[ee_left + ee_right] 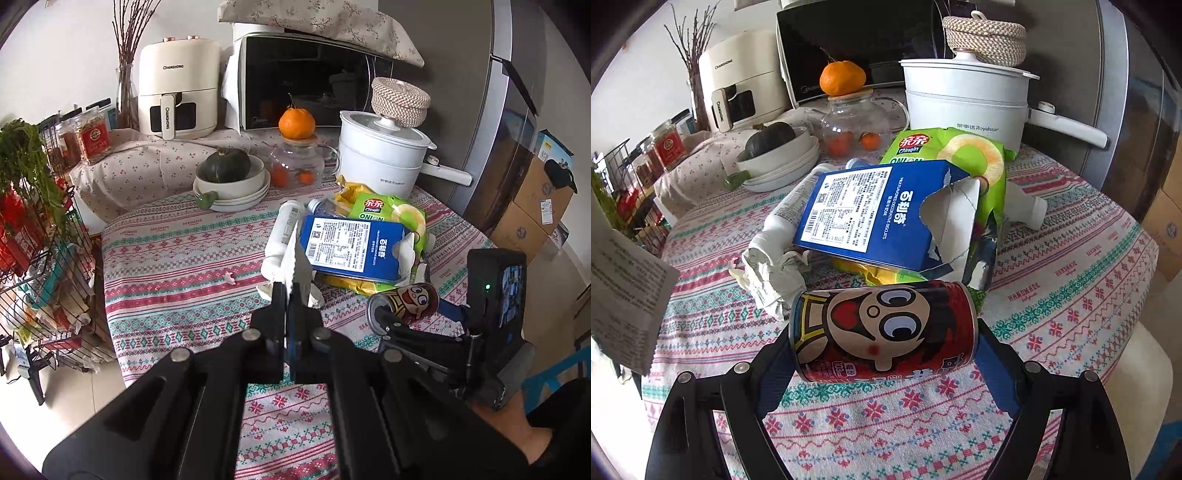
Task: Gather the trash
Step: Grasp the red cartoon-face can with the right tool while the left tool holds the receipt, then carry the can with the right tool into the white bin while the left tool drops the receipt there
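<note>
My left gripper (289, 295) is shut on a thin flat packet with a serrated edge (295, 254), seen edge-on; its printed face shows at the left of the right wrist view (628, 284). My right gripper (884, 334) stands wide, its blue pads (995, 369) pressed on both ends of a red cartoon drink can (882, 328), which lies sideways just above the patterned tablecloth (1071, 280). The same can (404, 304) shows in the left wrist view. Behind it lies a trash pile: torn blue biscuit box (871, 218), green onion-ring bag (960, 151), white bottle (790, 218), crumpled paper (772, 273).
At the back stand a white electric pot (964, 103), a glass teapot (857, 125) with an orange on top, stacked bowls with a squash (231, 181), a microwave (306, 85) and an air fryer (177, 92). A wire rack (40, 280) stands left, a fridge (517, 122) right.
</note>
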